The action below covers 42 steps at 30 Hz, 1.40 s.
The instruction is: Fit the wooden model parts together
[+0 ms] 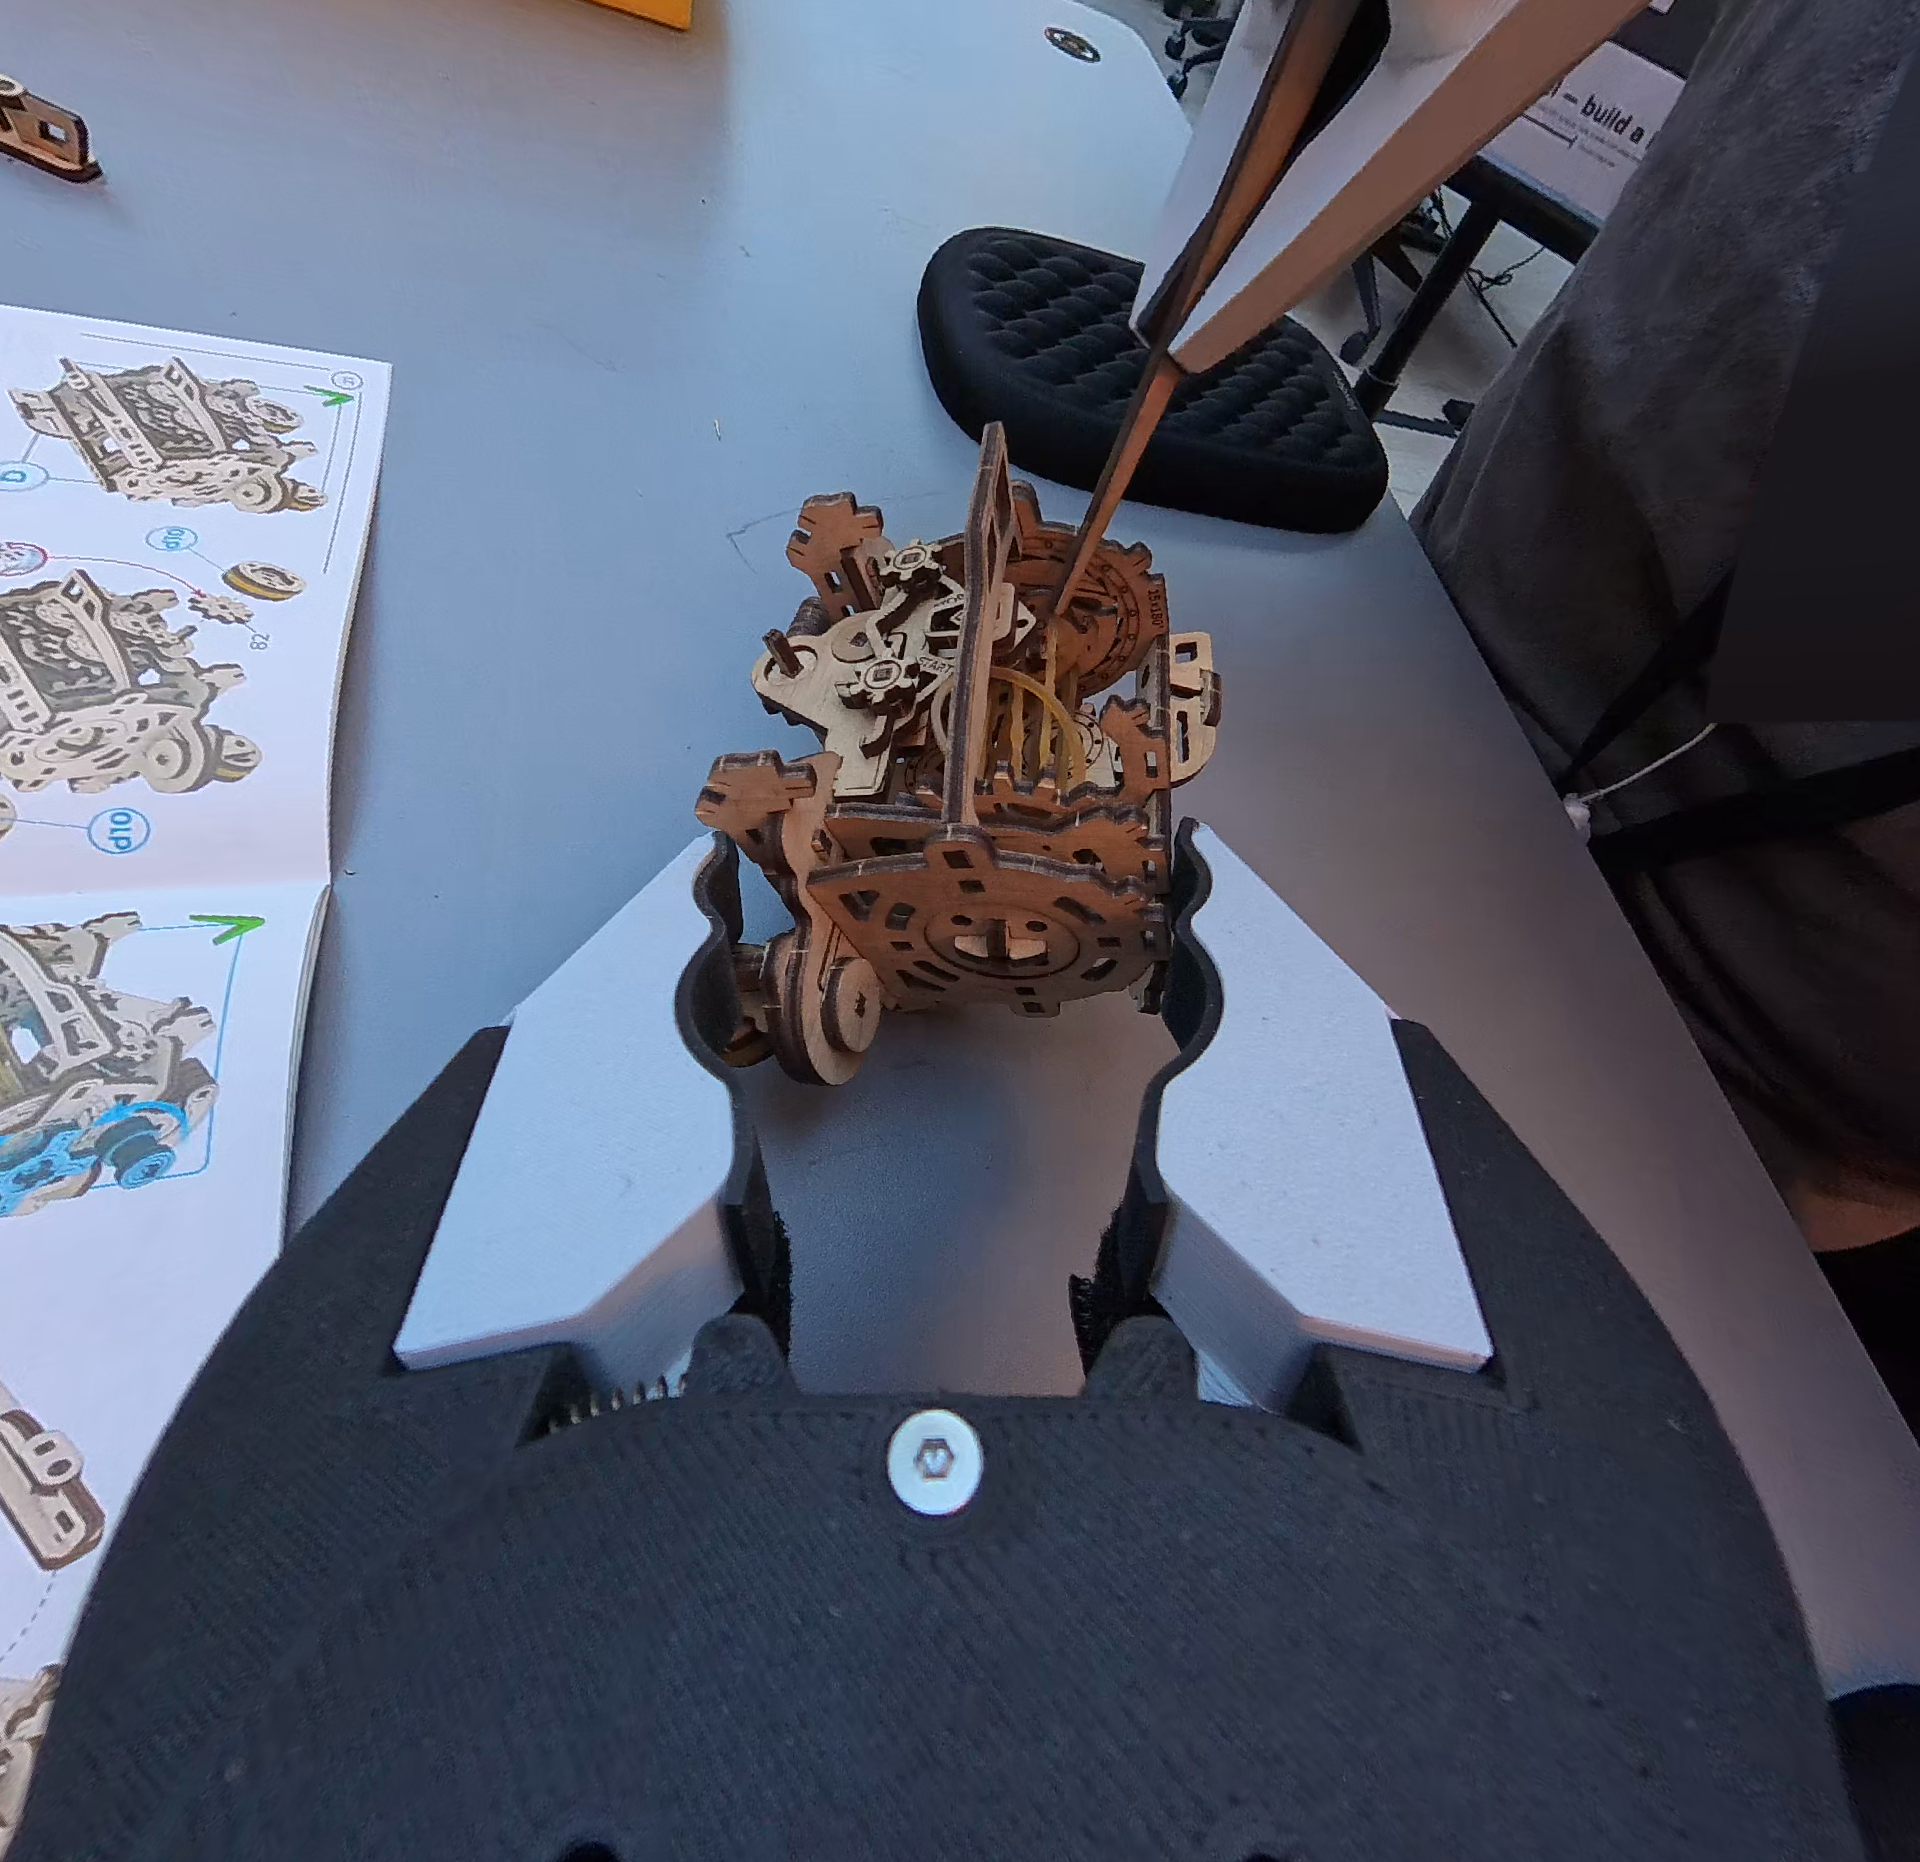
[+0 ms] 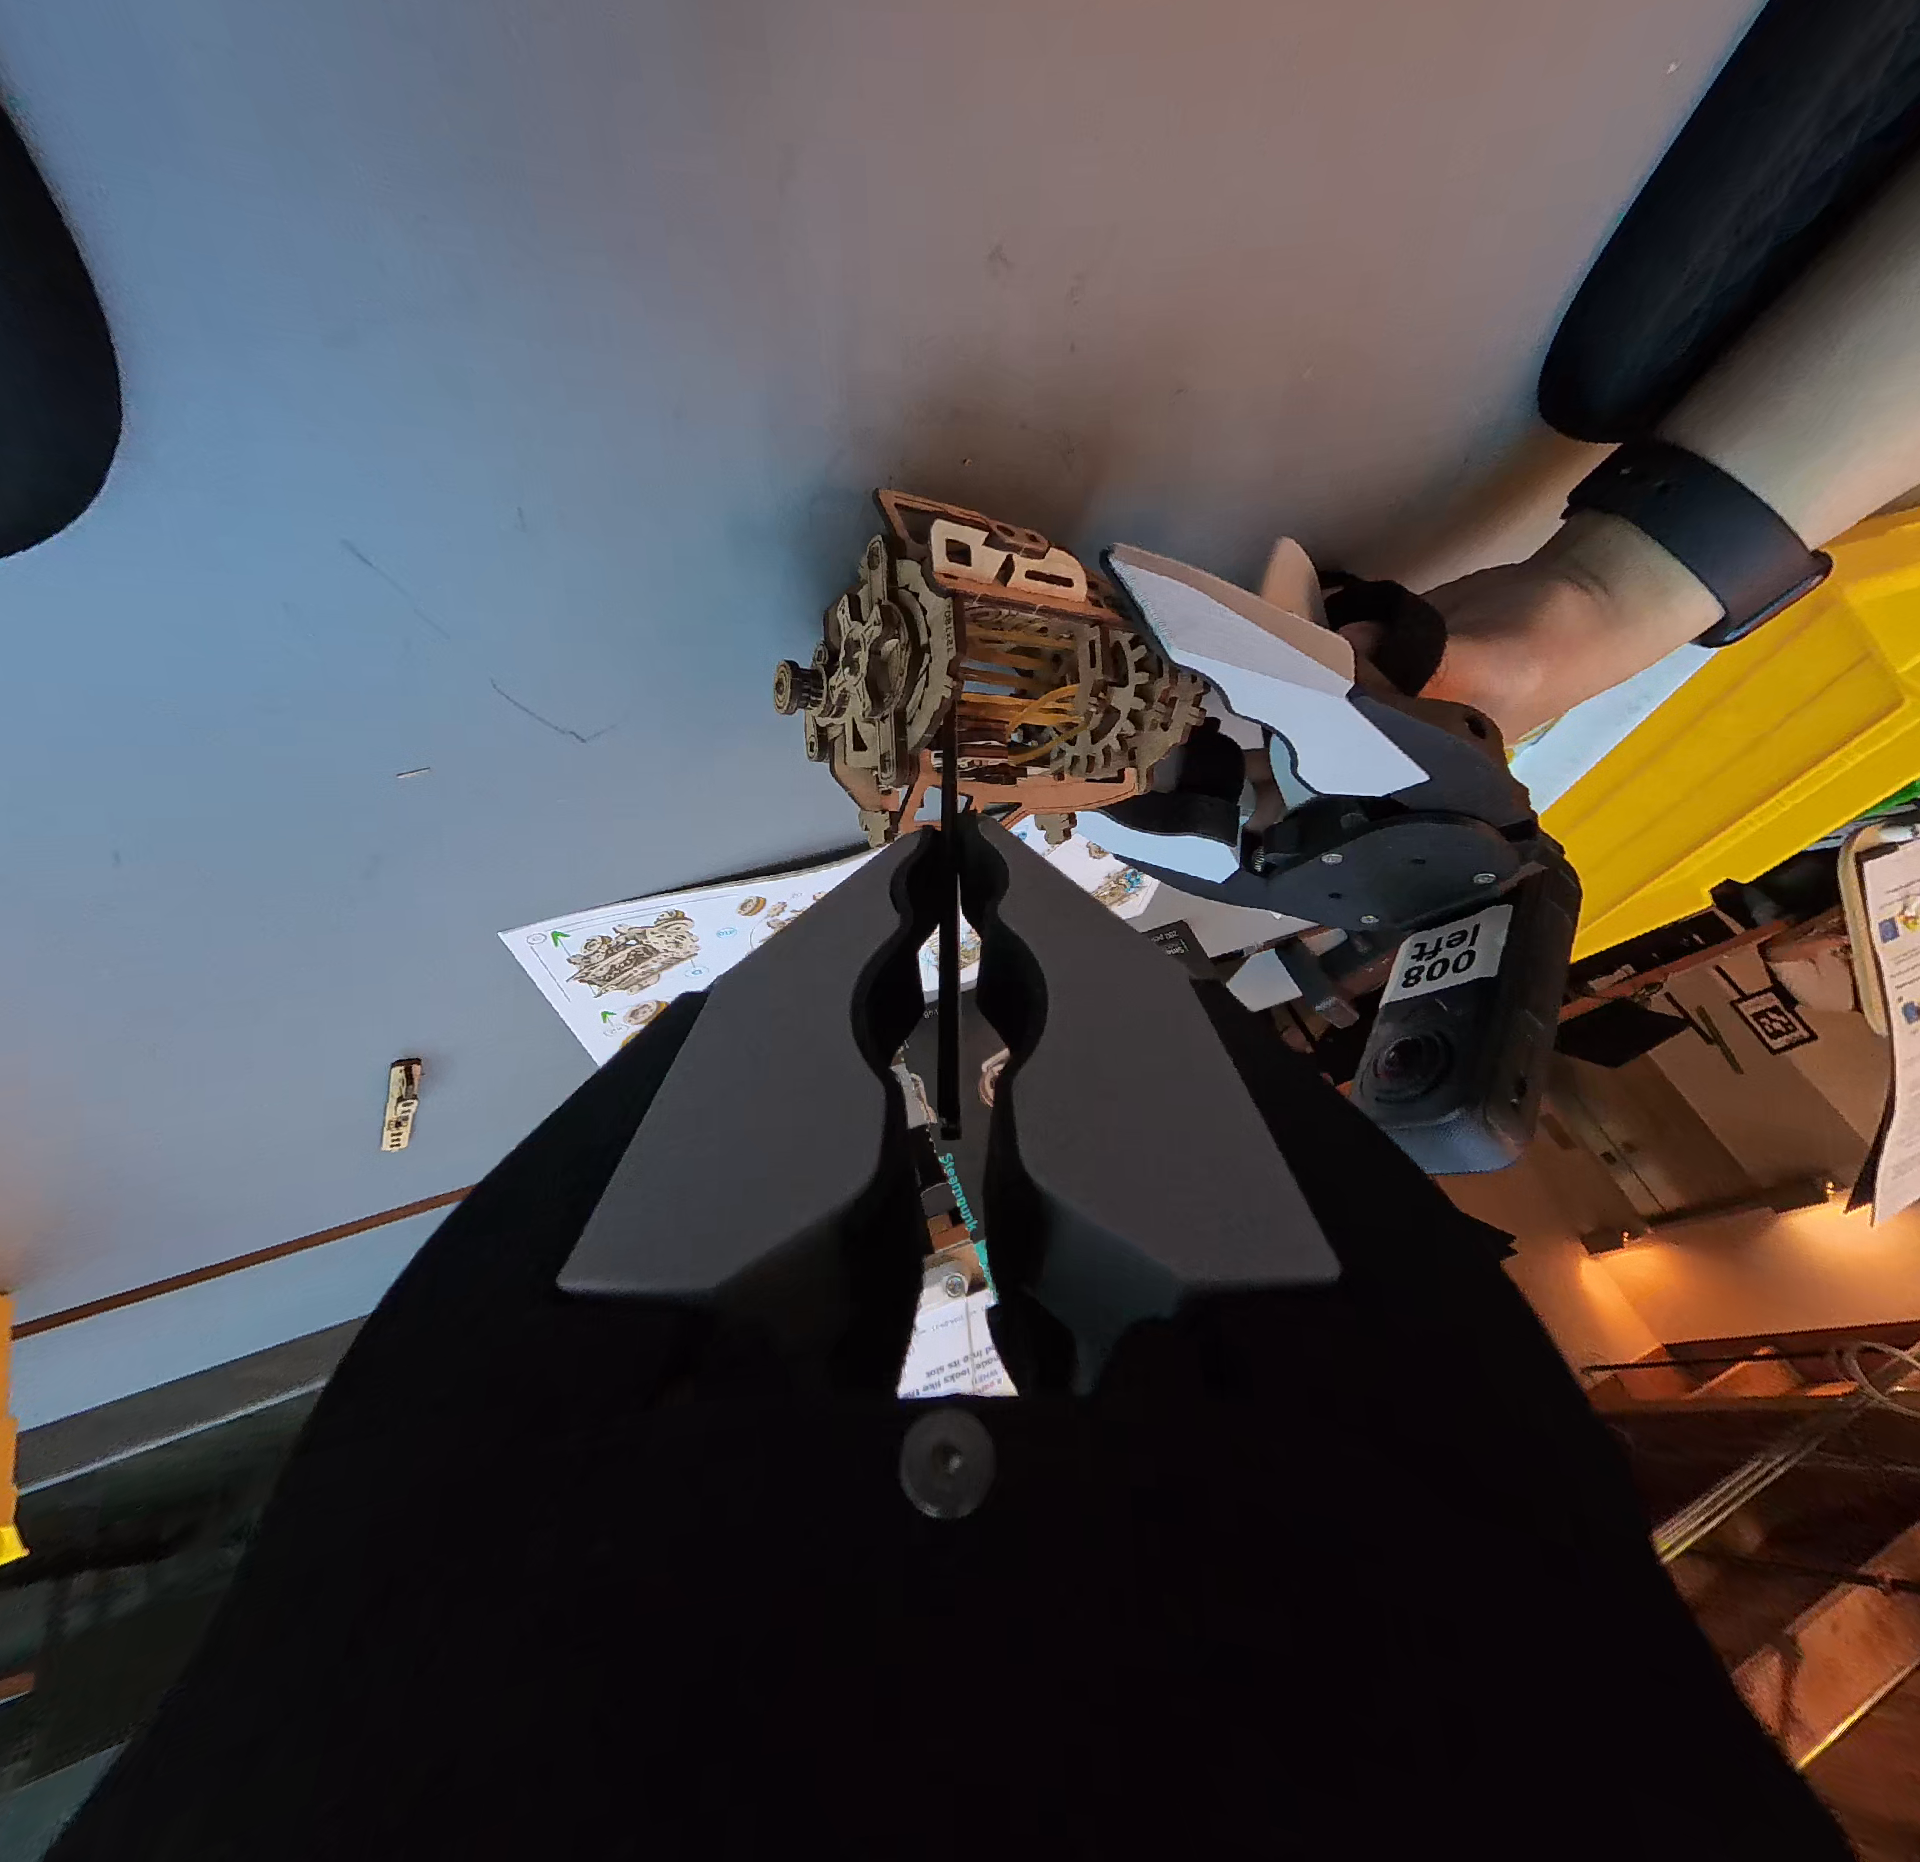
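The left gripper point(image 1: 943, 919) has its fingers spread wide on either side of the wooden model point(image 1: 966, 773), pads against its flanks, grasping it on the grey table point(image 1: 520, 254). The right gripper point(image 2: 951, 856) is clenched on a thin dark rod point(image 2: 951, 981) whose tip reaches in among the model's gears and yellow rubber bands point(image 1: 1023, 721). The model carries small engraved marks. To the left lies an open instruction booklet point(image 1: 156, 669) with printed diagrams; farther off sit a loose wooden piece point(image 1: 47, 134) and a black cushion point(image 1: 1132, 378).
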Each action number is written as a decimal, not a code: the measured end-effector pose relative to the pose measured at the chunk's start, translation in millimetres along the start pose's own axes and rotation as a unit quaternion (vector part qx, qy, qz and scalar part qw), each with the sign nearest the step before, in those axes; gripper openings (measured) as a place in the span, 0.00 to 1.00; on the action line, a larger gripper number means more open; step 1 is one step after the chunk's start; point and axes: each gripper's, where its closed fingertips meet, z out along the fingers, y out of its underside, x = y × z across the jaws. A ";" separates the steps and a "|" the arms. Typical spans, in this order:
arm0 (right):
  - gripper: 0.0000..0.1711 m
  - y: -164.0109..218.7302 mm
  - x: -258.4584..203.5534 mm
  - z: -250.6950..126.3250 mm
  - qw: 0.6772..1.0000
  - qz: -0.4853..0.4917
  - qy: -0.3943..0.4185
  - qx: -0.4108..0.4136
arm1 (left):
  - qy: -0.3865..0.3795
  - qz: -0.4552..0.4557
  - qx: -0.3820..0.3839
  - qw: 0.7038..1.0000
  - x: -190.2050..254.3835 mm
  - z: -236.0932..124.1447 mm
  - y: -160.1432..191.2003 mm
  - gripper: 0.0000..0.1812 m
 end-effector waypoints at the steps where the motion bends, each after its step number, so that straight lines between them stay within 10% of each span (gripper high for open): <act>1: 0.01 0.3 0.2 0.3 1.000 0.002 -0.001 0.001 | 0.000 0.000 0.000 1.000 0.1 -0.1 0.0 0.45; 15: 0.01 13.7 28.4 -2.2 0.988 0.117 0.045 0.087 | 0.049 -0.007 -0.013 0.999 6.4 -8.4 5.9 0.45; 29: 0.01 41.9 19.8 -16.1 0.927 0.304 0.164 0.149 | -0.115 -0.060 0.055 0.990 -10.8 -51.4 -7.0 0.55; 42: 0.01 63.1 -32.5 34.3 0.845 0.509 0.136 0.089 | -0.521 -0.156 0.145 0.826 8.4 -25.7 -28.3 0.79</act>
